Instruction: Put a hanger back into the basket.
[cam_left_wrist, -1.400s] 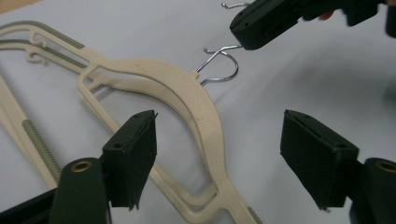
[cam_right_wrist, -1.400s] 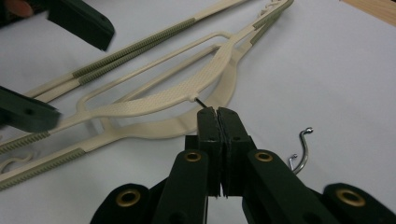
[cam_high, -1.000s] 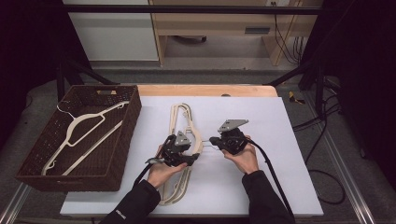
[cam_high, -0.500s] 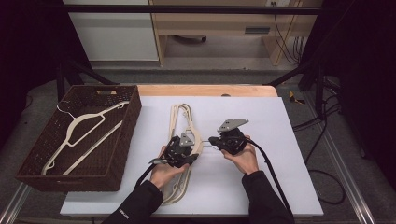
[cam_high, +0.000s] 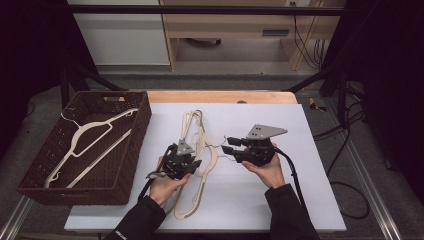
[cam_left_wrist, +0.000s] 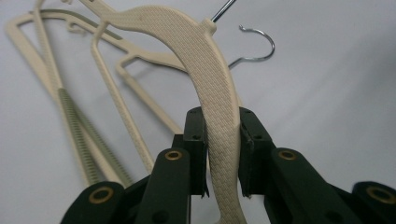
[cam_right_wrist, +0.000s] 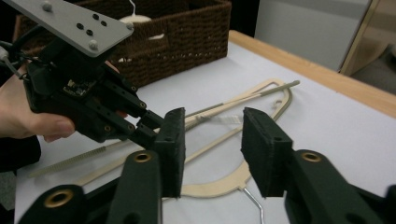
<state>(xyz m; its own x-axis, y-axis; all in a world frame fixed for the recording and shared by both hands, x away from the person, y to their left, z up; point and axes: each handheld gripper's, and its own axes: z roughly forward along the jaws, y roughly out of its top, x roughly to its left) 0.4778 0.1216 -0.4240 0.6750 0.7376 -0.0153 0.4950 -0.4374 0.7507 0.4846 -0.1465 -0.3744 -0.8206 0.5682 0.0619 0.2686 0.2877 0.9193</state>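
Several cream plastic hangers (cam_high: 194, 126) lie overlapped in the middle of the white table (cam_high: 300, 200). My left gripper (cam_high: 192, 163) is shut on the textured shoulder of one hanger (cam_left_wrist: 211, 84), its pads (cam_left_wrist: 196, 140) pressed to both sides. That hanger's metal hook (cam_left_wrist: 256, 45) points away over the table. My right gripper (cam_high: 228, 145) faces the left one from the right. It stands open in the right gripper view (cam_right_wrist: 212, 149) with nothing between the jaws, above a hanger's curved neck (cam_right_wrist: 224, 183). The left gripper (cam_right_wrist: 88, 100) shows close ahead of it.
A dark wicker basket (cam_high: 144, 117) stands at the table's left edge with one cream hanger (cam_high: 92, 132) inside. The basket (cam_right_wrist: 187, 32) rises behind the left gripper in the right gripper view. Cables (cam_high: 345, 195) trail off the right side.
My left gripper has shifted slightly left, still clamped on the hanger. The right gripper has barely moved.
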